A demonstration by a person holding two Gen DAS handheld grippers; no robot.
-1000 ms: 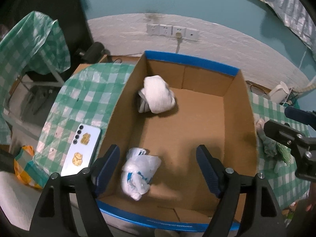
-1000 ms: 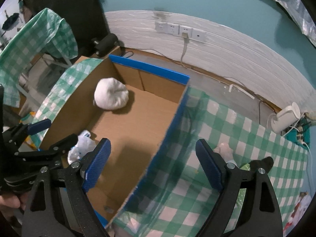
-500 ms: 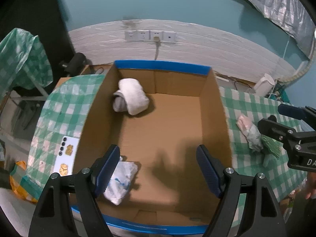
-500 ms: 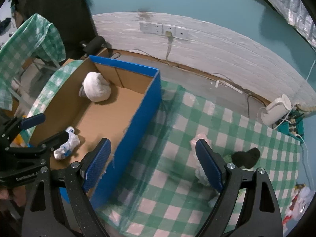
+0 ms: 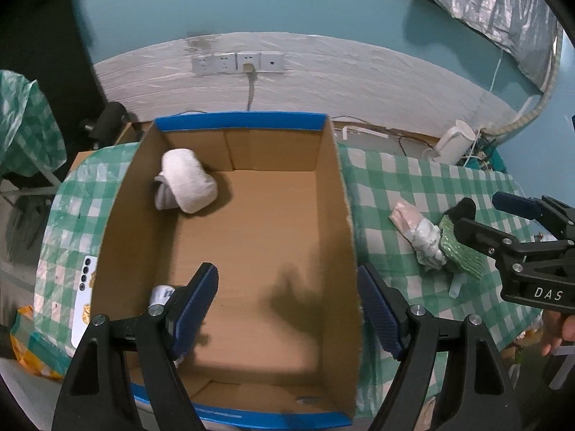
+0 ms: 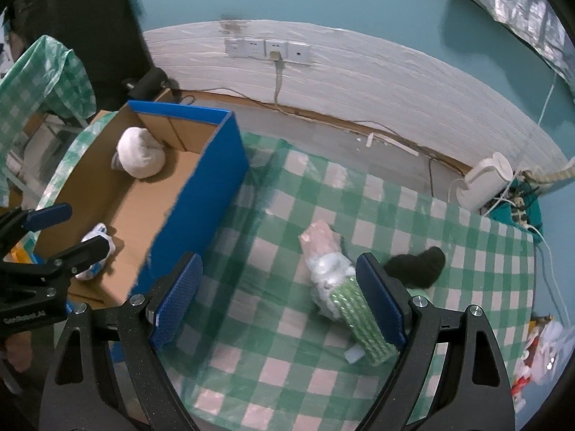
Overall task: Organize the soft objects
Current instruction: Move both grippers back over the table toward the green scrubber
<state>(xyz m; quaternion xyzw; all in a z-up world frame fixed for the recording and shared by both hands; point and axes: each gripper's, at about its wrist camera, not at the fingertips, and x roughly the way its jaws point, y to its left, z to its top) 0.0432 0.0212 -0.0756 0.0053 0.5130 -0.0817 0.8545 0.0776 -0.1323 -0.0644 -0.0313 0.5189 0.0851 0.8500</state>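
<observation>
Jaws of both grippers stand open and empty. Right gripper [image 6: 278, 300] points steeply down over the tabletop [image 6: 273, 370]; the wrapped bundle [image 6: 336, 280] lies just inside its right finger, long axis running away toward upper left. Left gripper [image 5: 287, 303] hangs over the box [image 5: 337, 194], farther off. Towel [image 5: 185, 179] and bag [image 6: 95, 251] lie inside.

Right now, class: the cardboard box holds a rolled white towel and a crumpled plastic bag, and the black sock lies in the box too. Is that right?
Not quite. The black sock lies outside the cardboard box, on the checked tablecloth; the right wrist view shows it. The rolled white towel and crumpled plastic bag are inside.
</observation>
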